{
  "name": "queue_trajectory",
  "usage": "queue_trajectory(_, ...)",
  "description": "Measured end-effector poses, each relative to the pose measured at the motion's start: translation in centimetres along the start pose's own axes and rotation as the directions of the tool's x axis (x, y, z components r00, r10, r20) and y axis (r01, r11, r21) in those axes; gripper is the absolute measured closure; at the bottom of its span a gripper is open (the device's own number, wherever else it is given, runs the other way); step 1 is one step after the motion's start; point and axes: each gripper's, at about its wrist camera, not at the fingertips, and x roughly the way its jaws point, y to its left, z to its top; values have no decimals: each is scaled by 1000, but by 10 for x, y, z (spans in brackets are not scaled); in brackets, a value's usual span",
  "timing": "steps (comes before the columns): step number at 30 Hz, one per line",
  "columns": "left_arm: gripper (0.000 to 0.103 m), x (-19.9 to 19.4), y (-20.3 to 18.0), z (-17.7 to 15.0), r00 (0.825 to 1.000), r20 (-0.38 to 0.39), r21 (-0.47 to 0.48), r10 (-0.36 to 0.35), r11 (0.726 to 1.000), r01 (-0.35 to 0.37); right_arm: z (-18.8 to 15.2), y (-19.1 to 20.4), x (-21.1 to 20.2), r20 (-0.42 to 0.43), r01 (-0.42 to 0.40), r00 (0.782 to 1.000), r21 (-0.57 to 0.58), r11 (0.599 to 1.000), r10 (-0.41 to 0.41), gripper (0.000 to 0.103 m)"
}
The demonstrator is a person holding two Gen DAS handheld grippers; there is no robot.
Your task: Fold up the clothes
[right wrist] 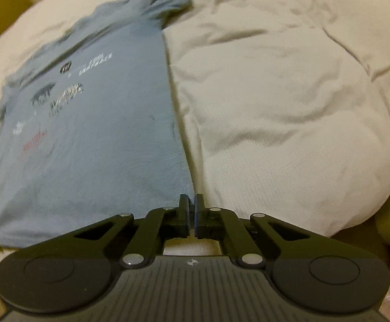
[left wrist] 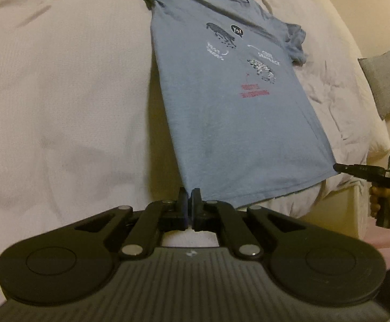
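Note:
A blue printed T-shirt (left wrist: pixel 230 112) lies stretched out, print up, on a white duvet, collar far from me and hem near. My left gripper (left wrist: pixel 189 191) is shut on the hem's left corner. In the same view the right gripper (left wrist: pixel 338 167) pinches the hem's other corner, held by a hand. From the right wrist view the T-shirt (right wrist: pixel 93 139) spreads to the left, and my right gripper (right wrist: pixel 191 197) is shut on its near right corner. The hem hangs taut between the two grippers, a little above the bed.
The white duvet (left wrist: pixel 61 94) covers the bed all round the shirt, rumpled on the right (right wrist: pixel 289 94). A grey cushion (left wrist: pixel 385 83) lies beyond the bed's right side. A person's hand (left wrist: pixel 380 201) grips the right tool's handle.

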Motion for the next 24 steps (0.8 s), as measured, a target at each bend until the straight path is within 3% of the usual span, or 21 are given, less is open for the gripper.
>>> queue_trajectory(9, 103, 9, 9, -16, 999, -28, -48, 41, 998, -42, -14, 3, 17, -60, 51, 997, -61, 997, -55, 103)
queue_trajectory(13, 102, 14, 13, -12, 995, -77, -74, 68, 995, -74, -12, 6, 26, -89, 89, 991, -95, 991, -98, 101)
queue_trajectory(18, 99, -2, 15, 2, 984, -76, -46, 161, 985, -165, 5, -2, 11, -51, 117, 992, -41, 992, -119, 79)
queue_trajectory(22, 99, -18, 11, 31, 977, -2, -67, 213, 975, -213, 41, 10, 1, 15, 78, 997, -40, 996, -77, 75)
queue_trajectory(24, 92, -24, 5, 48, 972, 39, -69, 233, 971, -230, 68, 20, 0, 49, 50, 998, -61, 997, -47, 69)
